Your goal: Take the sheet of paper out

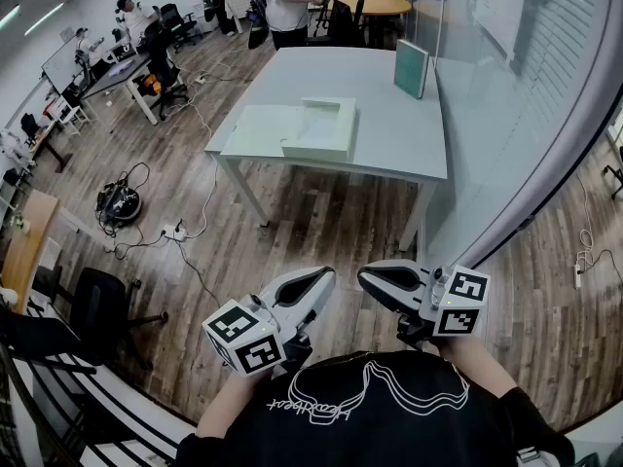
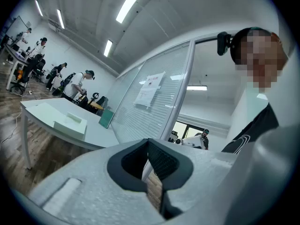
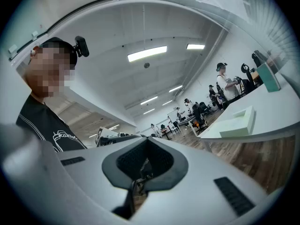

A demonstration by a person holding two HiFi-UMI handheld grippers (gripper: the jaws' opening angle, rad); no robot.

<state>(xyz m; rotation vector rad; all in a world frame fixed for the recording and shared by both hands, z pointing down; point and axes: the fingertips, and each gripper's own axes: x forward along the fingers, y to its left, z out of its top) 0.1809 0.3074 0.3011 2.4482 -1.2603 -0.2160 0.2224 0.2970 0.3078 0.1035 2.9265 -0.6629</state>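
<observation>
An open pale-green file box (image 1: 318, 130) lies on the grey table (image 1: 389, 144), its lid (image 1: 257, 130) folded flat to the left. A whitish sheet (image 1: 316, 122) appears to lie in its tray. The box also shows far off in the left gripper view (image 2: 70, 123) and the right gripper view (image 3: 239, 123). Both grippers are held close to the person's chest, well short of the table, tips turned toward each other. My left gripper (image 1: 313, 282) (image 2: 149, 142) is shut and empty. My right gripper (image 1: 374, 278) (image 3: 146, 139) is shut and holds nothing as well.
A green box (image 1: 411, 68) stands upright at the table's far right, beside a glass partition (image 1: 516, 86). Cables and a power strip (image 1: 173, 232) lie on the wood floor left of the table. A black chair (image 1: 97, 305) is at near left. People work at desks in the background.
</observation>
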